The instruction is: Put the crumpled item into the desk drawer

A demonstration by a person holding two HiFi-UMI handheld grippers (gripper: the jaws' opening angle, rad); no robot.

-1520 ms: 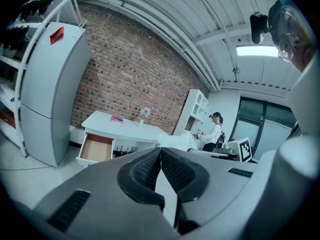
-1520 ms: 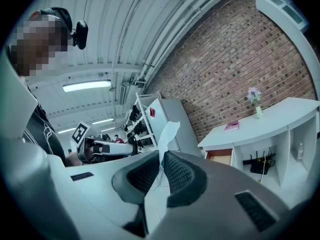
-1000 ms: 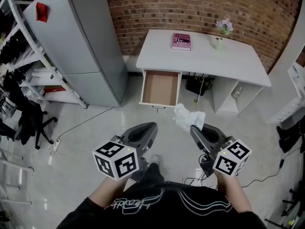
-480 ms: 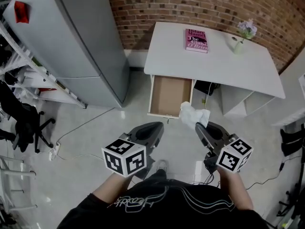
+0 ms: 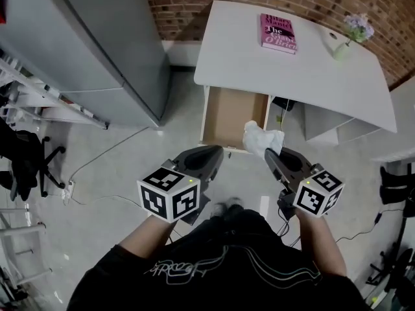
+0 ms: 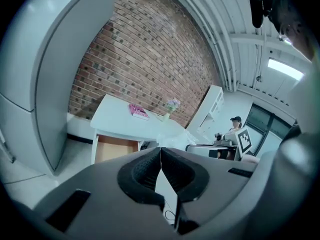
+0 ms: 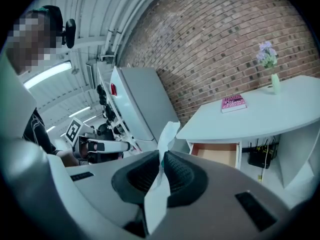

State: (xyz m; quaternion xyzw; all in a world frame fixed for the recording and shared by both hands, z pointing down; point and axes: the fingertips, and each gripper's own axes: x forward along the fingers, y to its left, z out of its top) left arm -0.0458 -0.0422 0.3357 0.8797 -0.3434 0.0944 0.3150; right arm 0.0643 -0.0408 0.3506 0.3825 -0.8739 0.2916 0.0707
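A crumpled white paper (image 5: 261, 137) sticks out of my right gripper (image 5: 272, 157), which is shut on it. In the right gripper view the paper (image 7: 166, 136) rises between the closed jaws. The white desk (image 5: 259, 57) has its drawer (image 5: 233, 115) pulled open, its brown inside bare. The paper hangs over the drawer's front right corner in the head view. My left gripper (image 5: 214, 155) is shut with nothing in it, just in front of the drawer's front edge. The left gripper view shows the desk (image 6: 125, 121) and the open drawer (image 6: 116, 147) ahead.
A pink book (image 5: 278, 32) and a small vase with flowers (image 5: 350, 34) stand on the desk. A tall grey fridge (image 5: 91, 44) is left of it, shelving (image 5: 39, 102) and a black office chair (image 5: 26, 161) further left. Cables (image 5: 97, 167) lie on the floor.
I have come closer to the desk: the drawer is larger and nearer to both grippers. The crumpled paper now overlaps the drawer's front corner. Both grippers stay shut.
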